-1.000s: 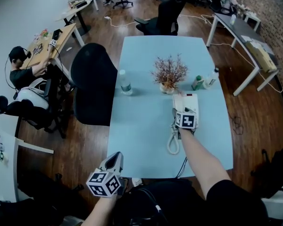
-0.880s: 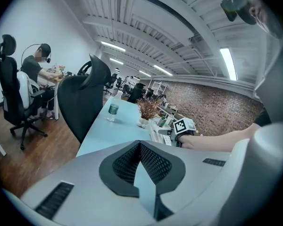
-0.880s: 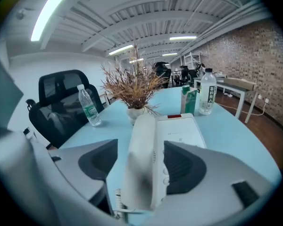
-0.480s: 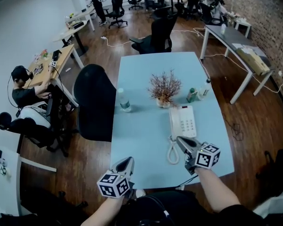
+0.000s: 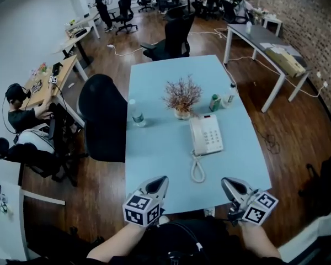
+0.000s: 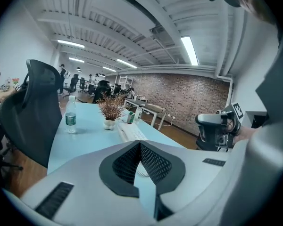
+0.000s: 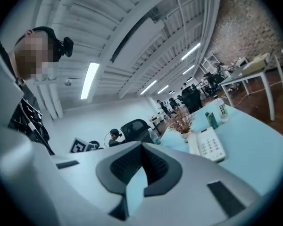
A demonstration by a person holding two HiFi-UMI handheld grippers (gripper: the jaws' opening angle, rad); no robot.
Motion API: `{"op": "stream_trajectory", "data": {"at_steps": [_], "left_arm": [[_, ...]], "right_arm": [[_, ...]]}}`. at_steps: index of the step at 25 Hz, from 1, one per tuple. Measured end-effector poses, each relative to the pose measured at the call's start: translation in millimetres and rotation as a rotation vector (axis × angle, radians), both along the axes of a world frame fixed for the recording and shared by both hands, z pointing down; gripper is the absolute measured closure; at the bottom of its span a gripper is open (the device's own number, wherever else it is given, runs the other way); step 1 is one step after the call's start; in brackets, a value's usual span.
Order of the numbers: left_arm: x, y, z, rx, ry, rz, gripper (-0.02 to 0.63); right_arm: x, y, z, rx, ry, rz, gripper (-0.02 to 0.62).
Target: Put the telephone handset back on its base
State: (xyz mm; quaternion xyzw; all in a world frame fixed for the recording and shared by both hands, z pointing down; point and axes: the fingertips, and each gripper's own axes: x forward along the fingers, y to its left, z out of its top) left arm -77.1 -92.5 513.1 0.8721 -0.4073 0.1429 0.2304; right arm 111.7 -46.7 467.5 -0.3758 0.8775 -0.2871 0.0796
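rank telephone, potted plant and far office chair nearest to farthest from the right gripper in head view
From the right gripper:
1. Telephone, just ahead on the table.
2. Potted plant, mid-table, behind it.
3. Office chair, beyond the table's far end.

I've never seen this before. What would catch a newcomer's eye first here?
The long pale blue table in the wood-floored office, with a white push-button telephone towards its right side, handset seated on the base. Behind the phone stands a dried reddish plant in a small white pot. At the near edge the left gripper and right gripper, each bearing a black-and-white marker cube, hover shut and empty.
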Motion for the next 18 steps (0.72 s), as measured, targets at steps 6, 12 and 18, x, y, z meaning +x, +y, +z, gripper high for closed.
{"op": "stream_trajectory", "data": {"at_steps": [6,12,18], "left_arm": [[1,10,0,-0.020,0.015,0.003,0.607],[-1,18,6,-0.031,0.029,-0.016,0.607],[0,18,-6,0.004,0.059,-0.042,0.607]], "right_arm": [[7,30,16,-0.058,0.017,0.055,0.594],[5,39,41,-0.107,0.035,0.048,0.592],[5,18,32,-0.096,0.028,0.013,0.592]]}}
